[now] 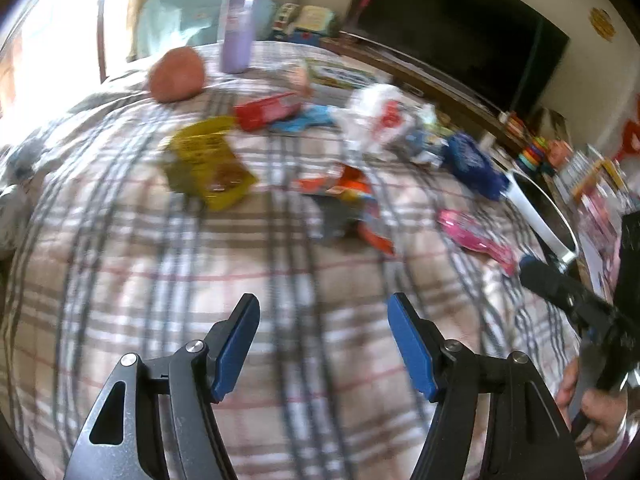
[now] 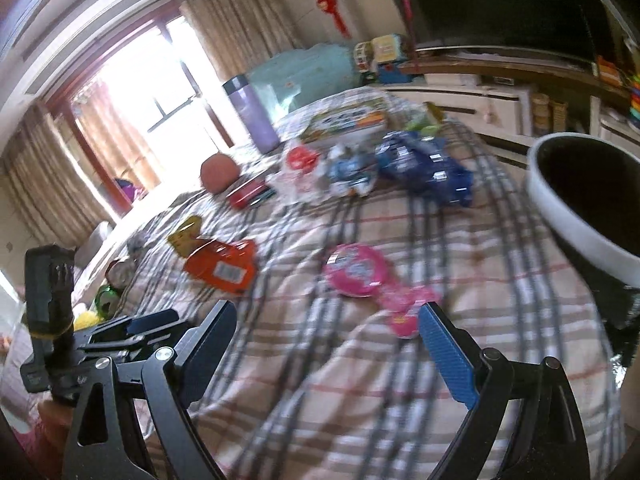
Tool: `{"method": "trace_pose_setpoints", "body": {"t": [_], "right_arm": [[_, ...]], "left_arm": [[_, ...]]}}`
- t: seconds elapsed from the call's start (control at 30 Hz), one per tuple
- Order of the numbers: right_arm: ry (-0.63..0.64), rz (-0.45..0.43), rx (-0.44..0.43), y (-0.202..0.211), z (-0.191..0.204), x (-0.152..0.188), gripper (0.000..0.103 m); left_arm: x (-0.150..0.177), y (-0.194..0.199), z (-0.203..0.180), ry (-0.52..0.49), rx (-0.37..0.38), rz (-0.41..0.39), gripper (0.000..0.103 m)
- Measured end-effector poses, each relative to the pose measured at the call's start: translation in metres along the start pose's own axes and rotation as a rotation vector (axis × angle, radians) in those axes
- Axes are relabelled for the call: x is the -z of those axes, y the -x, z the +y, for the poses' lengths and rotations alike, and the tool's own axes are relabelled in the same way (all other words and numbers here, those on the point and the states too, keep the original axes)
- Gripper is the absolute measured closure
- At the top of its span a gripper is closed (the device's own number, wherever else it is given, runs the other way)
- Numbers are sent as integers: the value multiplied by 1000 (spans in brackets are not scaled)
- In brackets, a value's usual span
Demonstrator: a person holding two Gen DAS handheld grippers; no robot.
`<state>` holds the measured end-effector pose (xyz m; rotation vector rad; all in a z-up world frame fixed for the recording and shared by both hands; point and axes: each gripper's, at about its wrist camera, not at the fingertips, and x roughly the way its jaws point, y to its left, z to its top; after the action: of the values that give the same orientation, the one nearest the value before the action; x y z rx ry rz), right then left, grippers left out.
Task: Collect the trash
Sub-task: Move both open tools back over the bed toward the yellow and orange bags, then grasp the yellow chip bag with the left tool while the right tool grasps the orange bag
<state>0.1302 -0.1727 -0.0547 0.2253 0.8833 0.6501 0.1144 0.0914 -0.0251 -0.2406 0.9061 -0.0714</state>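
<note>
Plaid checked bedspread (image 1: pixel 160 280) fills both views, dark TV screen (image 1: pixel 460 28) at the back, frames blurred.

Left wrist view: left gripper (image 1: pixel 322 344) has its jaws spread wide, nothing between them, hovering over bare cloth. Trash is scattered across the far half: yellow crinkled snack packet (image 1: pixel 208 160) far left, orange-and-red flat wrapper (image 1: pixel 348 204) centre, pink glossy wrapper (image 1: pixel 476 240) right, white crumpled plastic bag with red print (image 1: pixel 380 116) and dark blue foil bag (image 1: pixel 472 160) further back. White-rimmed round bin (image 1: pixel 536 216) sits at the right edge. Lilac tall bottle (image 1: pixel 238 24) and reddish-brown ball (image 1: pixel 176 74) at the far end likely aren't trash.

Right wrist view: right gripper (image 2: pixel 328 340) is likewise spread and empty, the pink glossy wrapper (image 2: pixel 360 276) just beyond its right finger (image 2: pixel 448 356). White-rimmed round bin (image 2: pixel 580 216) is near right, orange-and-red flat wrapper (image 2: pixel 224 266) left.

Likely step: reach for the first piece. Best bet is the pink wrapper, closest to the bin. Come in low and flat, pinch a raised edge, avoid snagging cloth.
</note>
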Motion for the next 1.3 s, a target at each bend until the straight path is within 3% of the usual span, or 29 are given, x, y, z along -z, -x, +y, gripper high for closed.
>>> {"method": "trace_pose_setpoints", "body": {"t": [0.33,0.63,1.03,1.1,1.13,1.17,1.2,1.3], "right_arm": [[126,43,-52,-38,52,6,10],[200,116,-29,-70,78,-5,10],[296,121,10,-100,94,-17,12],[296,124,19,-105,93,-20,20],[293,128,22,-107,92,-20,30],[290,131,24,-108,92,-21,41],[285,133,25,-109,90,-21,54],[268,129,25,-107,85,-21,72]], "left_arm": [[-25,-9,45,75,-71,-7,37],[-52,-38,64,99,-54,3,33],[-78,-70,73,97,-55,-18,33],[-79,-73,71,83,-73,-26,36],[-78,-73,69,75,-75,-34,41],[-78,-73,68,68,-70,-34,52],[-79,-75,66,59,-64,-30,54],[-77,-74,59,32,-60,-35,66]]}}
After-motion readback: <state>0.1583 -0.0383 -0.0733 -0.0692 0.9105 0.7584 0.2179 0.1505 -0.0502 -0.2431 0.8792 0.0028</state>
